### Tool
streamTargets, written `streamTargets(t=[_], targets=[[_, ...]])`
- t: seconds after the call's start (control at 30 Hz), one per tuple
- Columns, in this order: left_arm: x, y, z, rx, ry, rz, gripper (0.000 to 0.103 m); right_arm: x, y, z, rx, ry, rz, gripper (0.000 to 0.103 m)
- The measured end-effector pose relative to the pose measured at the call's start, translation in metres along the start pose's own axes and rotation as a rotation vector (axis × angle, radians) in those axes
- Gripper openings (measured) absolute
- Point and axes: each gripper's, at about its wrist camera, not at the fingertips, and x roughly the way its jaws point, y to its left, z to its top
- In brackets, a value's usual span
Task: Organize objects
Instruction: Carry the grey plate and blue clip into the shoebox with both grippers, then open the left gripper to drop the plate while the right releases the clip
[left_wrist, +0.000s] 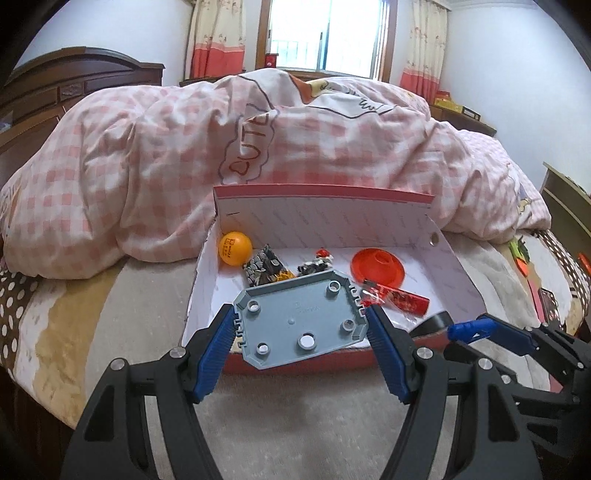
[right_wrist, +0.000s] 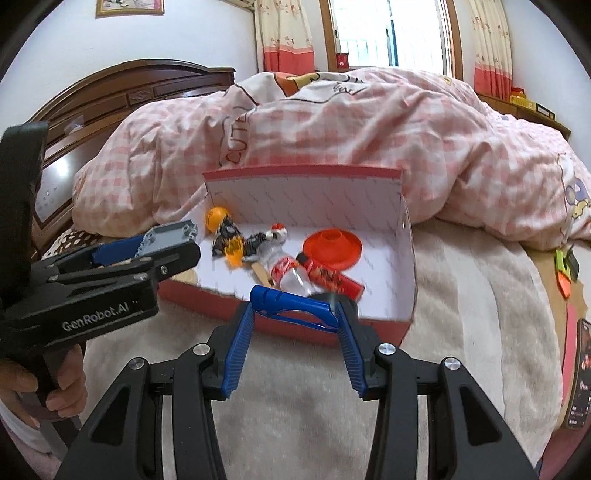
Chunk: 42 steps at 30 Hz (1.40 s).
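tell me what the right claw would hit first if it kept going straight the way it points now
The right claw, shut on a blue plastic piece, points over the near wall of the red box. Going straight, it would probably meet the black roll or the clear bottle just inside first; depth is unclear.

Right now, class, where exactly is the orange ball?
In both wrist views the orange ball sits in the far left corner of the open box, beside a dark patterned packet to its right.

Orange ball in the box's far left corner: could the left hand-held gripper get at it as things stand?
Probably not: the left hand-held gripper is shut on the grey plate, which hangs between it and the orange ball.
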Motion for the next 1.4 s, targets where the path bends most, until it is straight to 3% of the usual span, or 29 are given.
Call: streamTargets(t=[0.57,1.4], targets=[[0.041,0.006,0.019,-0.015,0.049,0.007,0.071,0.023,0.004,0.03,-0.049,-0.045,-0.006,0.046],[0.096,0.01,0.021,-0.025,0.146,0.02,0.071,0.076,-0.008,0.035,-0.082,0.017,-0.043,0.046]])
